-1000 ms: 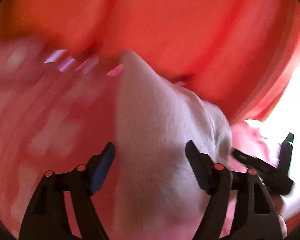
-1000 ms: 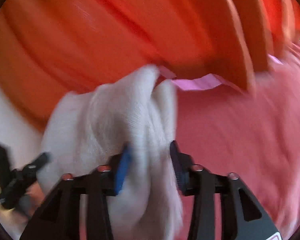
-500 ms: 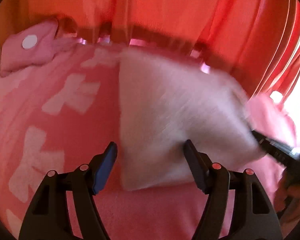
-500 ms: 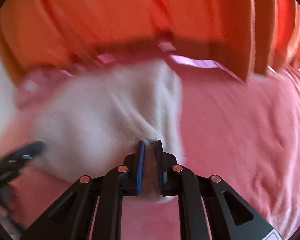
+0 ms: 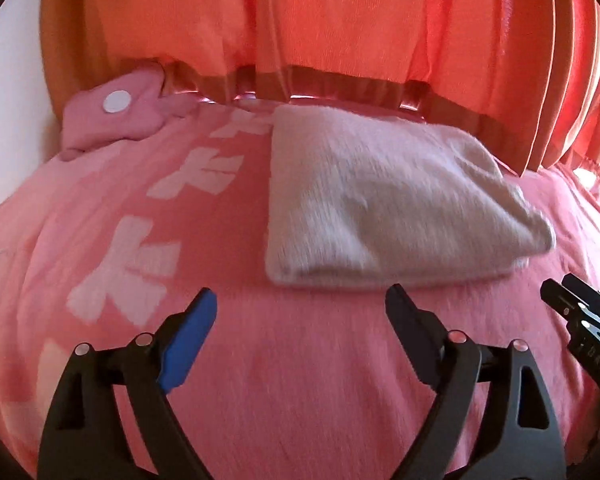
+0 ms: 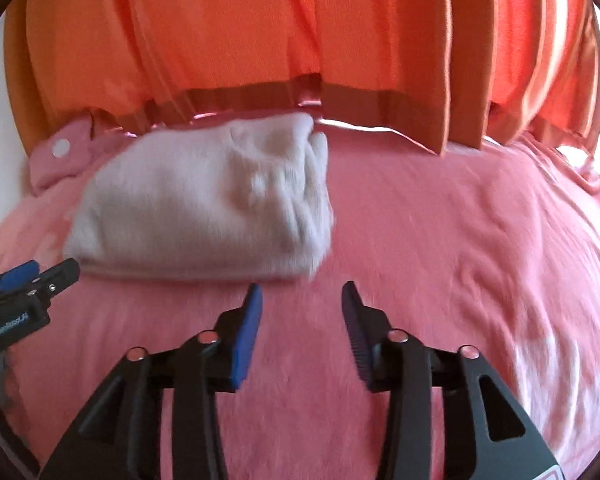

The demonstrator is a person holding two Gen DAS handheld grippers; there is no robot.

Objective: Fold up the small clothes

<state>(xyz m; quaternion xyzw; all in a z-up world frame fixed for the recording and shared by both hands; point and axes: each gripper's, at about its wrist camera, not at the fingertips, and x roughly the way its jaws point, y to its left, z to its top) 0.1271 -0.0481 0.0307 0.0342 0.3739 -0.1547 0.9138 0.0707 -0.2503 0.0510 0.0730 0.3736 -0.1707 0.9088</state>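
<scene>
Folded white fuzzy knit garment (image 5: 384,204) lies released; left gripper (image 5: 300,320) and right gripper (image 6: 302,312), jaws just opened and empty, should retreat from the garment without snagging it.

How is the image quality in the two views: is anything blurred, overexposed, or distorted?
Left wrist view: the white folded cloth is slightly soft, the right edge is blown out by daylight, and the fisheye bends the pink bedsheet into a dome. Right wrist view: the cloth is smeared, the curtain sharp.
</scene>
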